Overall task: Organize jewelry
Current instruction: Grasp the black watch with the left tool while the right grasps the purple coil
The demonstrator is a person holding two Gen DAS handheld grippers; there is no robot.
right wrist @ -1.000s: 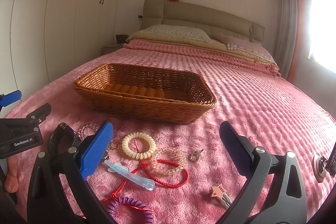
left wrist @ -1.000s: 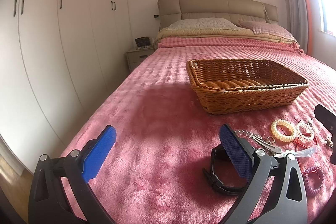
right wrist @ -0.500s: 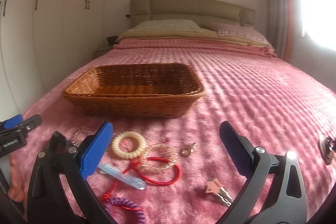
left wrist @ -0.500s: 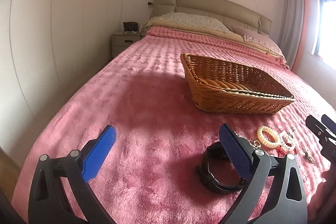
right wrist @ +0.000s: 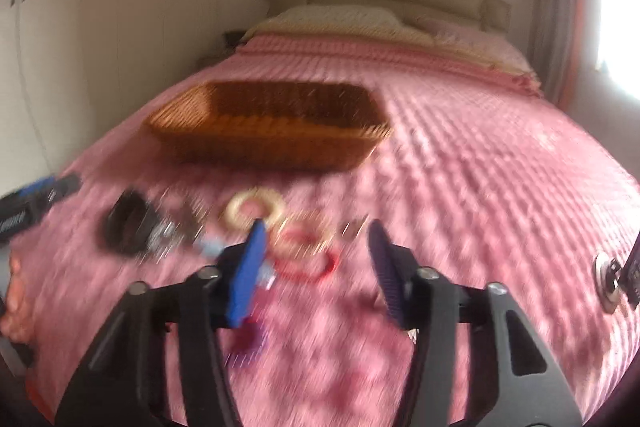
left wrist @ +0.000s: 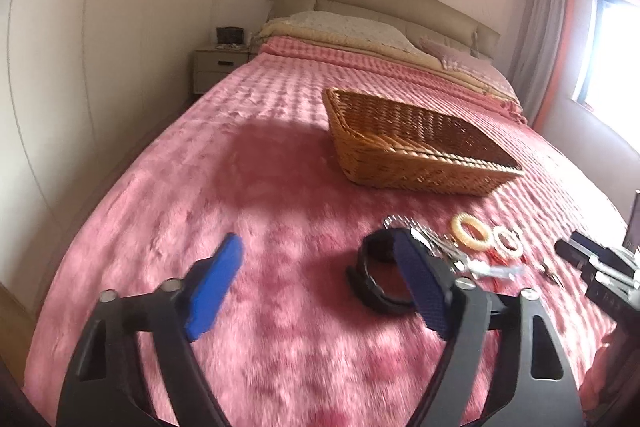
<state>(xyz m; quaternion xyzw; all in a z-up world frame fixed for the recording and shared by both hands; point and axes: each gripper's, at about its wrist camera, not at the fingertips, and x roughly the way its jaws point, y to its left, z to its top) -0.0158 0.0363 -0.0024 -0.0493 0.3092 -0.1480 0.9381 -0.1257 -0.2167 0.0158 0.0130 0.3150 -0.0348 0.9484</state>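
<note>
A wicker basket (left wrist: 420,151) sits empty on the pink bedspread; it also shows in the right wrist view (right wrist: 268,127). In front of it lie a black bracelet (left wrist: 380,279), a cream coil ring (left wrist: 470,231), a beaded bracelet (left wrist: 508,241), a clear hair clip (left wrist: 496,271) and a red cord bracelet (right wrist: 308,265). My left gripper (left wrist: 320,287) is open and empty, its right finger over the black bracelet (right wrist: 126,227). My right gripper (right wrist: 316,267) is open, narrower than before, above the cream ring (right wrist: 256,213) and red cord. The right view is blurred.
White wardrobes (left wrist: 60,67) line the left wall. A nightstand (left wrist: 218,67) stands beside the headboard (left wrist: 384,3). A window and curtain (left wrist: 552,39) are on the right. A purple coil tie (right wrist: 248,343) lies low between my right fingers.
Both grippers moved forward over the jewelry pile. The right gripper's fingers have come closer together. The left gripper swung right toward the black bracelet.
</note>
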